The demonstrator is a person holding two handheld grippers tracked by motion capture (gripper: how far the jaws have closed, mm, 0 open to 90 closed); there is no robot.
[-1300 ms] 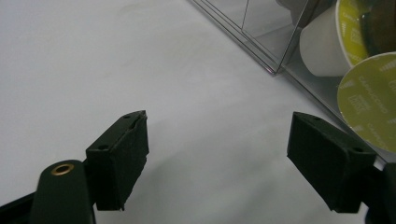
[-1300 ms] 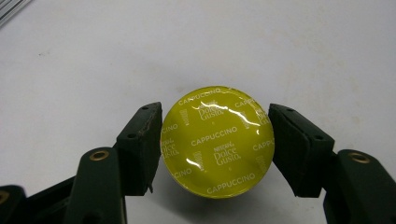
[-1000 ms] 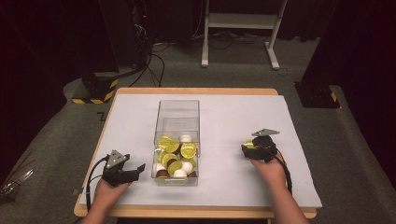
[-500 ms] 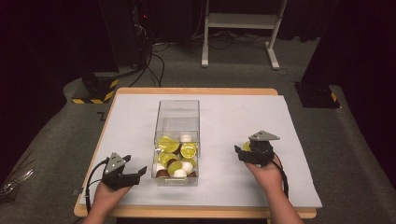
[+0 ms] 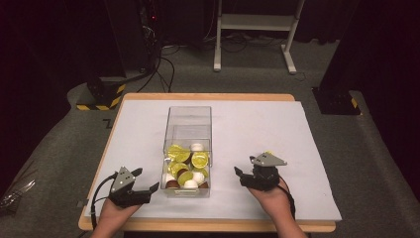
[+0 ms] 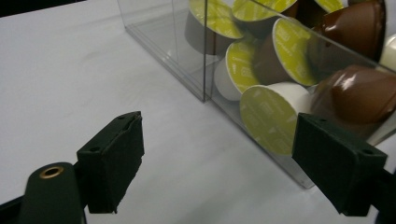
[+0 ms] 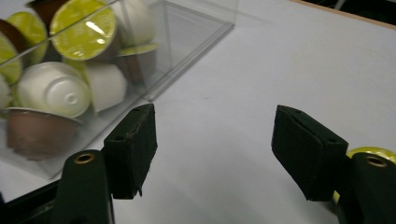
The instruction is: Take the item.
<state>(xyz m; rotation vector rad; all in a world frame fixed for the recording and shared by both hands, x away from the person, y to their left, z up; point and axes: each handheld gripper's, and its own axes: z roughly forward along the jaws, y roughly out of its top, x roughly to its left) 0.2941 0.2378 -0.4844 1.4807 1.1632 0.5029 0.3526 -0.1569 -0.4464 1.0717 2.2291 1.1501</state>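
A clear plastic box [image 5: 188, 110] stands mid-table, its near end packed with coffee capsules [image 5: 187, 166] with yellow lids and white or brown cups. My left gripper [image 5: 152, 189] sits left of the box's near corner, open and empty; its own view has the box wall [image 6: 187, 60] and capsules [image 6: 266, 70] just beyond the jaws. My right gripper [image 5: 239, 173] is right of the box, open; its jaws have just been opening wide, then easing in slightly, with nothing between them [image 7: 215, 140]. A lone yellow-lidded capsule [image 5: 269, 153] [image 7: 371, 151] lies on the table beside its body.
A white sheet [image 5: 257, 124] covers the wooden table, bare right of the box. The table's front edge runs just under both hands. Beyond the table are dark floor, cables, a white frame stand [image 5: 252, 20] and a black-yellow striped base [image 5: 101, 96].
My right gripper has moved left toward the box, leaving the lone capsule behind it, and its jaws stand wider. The left gripper has shifted a little toward the box.
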